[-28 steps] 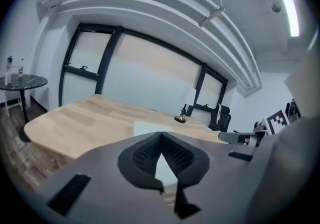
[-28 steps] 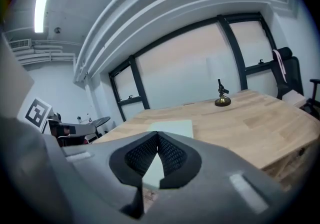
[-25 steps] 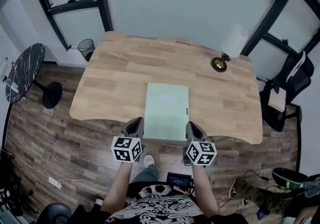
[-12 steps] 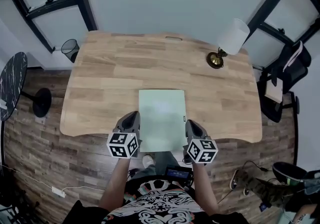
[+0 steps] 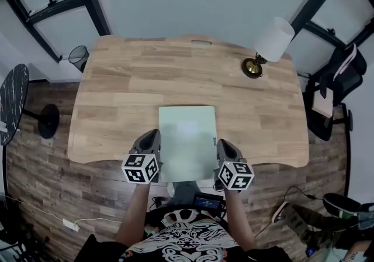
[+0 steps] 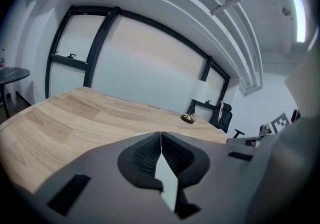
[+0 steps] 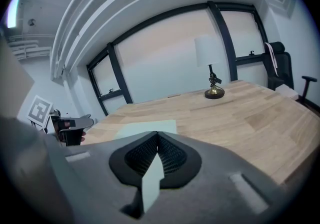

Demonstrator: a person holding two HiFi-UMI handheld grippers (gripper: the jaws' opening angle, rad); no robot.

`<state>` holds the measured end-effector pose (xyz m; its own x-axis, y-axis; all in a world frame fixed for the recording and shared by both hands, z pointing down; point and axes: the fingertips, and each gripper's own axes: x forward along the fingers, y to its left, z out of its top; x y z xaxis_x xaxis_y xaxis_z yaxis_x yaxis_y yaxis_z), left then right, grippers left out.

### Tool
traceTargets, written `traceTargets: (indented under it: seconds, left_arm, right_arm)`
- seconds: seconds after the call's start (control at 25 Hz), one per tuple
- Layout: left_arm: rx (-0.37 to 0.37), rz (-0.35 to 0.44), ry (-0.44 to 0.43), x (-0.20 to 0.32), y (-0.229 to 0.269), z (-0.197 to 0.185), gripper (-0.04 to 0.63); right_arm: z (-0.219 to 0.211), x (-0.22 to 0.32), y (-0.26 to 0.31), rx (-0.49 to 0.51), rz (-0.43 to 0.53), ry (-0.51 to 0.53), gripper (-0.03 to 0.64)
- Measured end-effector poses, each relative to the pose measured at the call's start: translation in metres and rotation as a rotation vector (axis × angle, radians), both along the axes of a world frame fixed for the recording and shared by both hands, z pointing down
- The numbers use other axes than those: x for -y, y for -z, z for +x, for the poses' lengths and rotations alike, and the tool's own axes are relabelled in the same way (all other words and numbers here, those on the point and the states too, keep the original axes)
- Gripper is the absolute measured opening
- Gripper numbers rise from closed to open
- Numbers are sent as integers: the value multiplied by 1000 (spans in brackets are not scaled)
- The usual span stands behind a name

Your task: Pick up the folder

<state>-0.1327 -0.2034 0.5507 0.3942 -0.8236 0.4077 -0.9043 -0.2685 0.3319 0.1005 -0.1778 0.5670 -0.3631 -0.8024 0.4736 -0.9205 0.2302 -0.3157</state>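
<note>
Looking down in the head view: pale green folder [image 5: 187, 138] flat and closed on the wooden table [image 5: 117, 97], long side running from 12 to 6 o'clock, near end jutting past the table's 6 o'clock edge. Flanking it, left gripper [image 5: 152, 134] at the folder's 8 o'clock and right gripper [image 5: 223, 142] at its 4 o'clock. Each just beside a long edge, pointing toward 12 o'clock and tilted down. Contact with folder or wood not readable from above. Rear ends of both hanging out over the plank floor [image 5: 41, 161].

Seen along the left gripper [image 6: 160, 135]: jaws pressed together at the tips, nothing clamped between the ribbed pads [image 6: 142, 155]. Showing behind the closed tips, a pale wedge, possibly the folder's surface underneath, though too cramped to say. Beyond, bare wood stretching away to the lamp [image 6: 200, 90] at 1 o'clock.

Seen along the right gripper [image 7: 157, 135]: same closed, empty state, tips meeting. Lying just ahead at 11 o'clock, the folder [image 7: 150, 127] flat on the wood. Farther out at 1 o'clock, the lamp [image 7: 210, 50] with brass base and white shade.

Standing near the table's 2 o'clock corner in the head view, that lamp [image 5: 273, 38], well apart from the folder. Off the table: mesh waste bin [image 5: 78, 56] at 10 o'clock, round dark side table [image 5: 13, 103] at 9 o'clock, black office chair [image 5: 342, 79] at 3 o'clock.
</note>
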Motion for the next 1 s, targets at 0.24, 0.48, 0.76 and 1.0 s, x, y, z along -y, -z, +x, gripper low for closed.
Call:
traceTargets:
  seconds: [0.24,0.48,0.76,1.0]
  left_arm:
    - [-9,-31,8,-3,-10,-2,8]
    - [-11,-64,1,2,-22,-1,9]
    - [-24,-124,-7,-1,-43,-2,9]
    - [-63,-165,-6,-2,-59,-4,15]
  right_arm:
    - [7,1,-12,-12,-30,-5,6]
    - [4,7,-26,0,-77,17,11]
    - [1,10,-47,36,-144,48,43]
    - [-1,14,-59,-7,-169,79,97]
